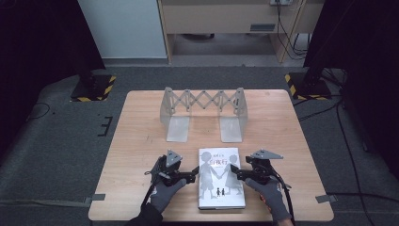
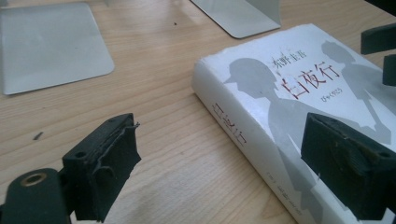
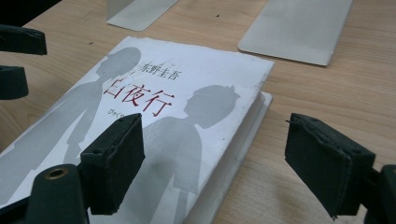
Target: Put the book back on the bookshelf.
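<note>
A white book point(image 1: 221, 176) with grey silhouettes and red lettering lies flat on the wooden table point(image 1: 141, 141), near the front edge. My left gripper point(image 1: 192, 174) sits at its left side and is open. In the left gripper view one jaw hangs over bare wood and the other over the cover, spanning the spine edge of the book point(image 2: 280, 98); the left gripper point(image 2: 224, 163) holds nothing. My right gripper point(image 1: 239, 174) sits at the book's right side, also open. The right gripper point(image 3: 219, 161) spans the page edge of the book point(image 3: 177, 116), pads clear of it.
A metal extendable book rack point(image 1: 202, 110) stands upright behind the book, its two flat base plates point(image 1: 178, 128) point(image 1: 231, 128) pointing toward me. Bare wood lies left and right of the rack. Striped stand bases point(image 1: 94, 87) point(image 1: 306, 84) and cables sit on the floor beyond.
</note>
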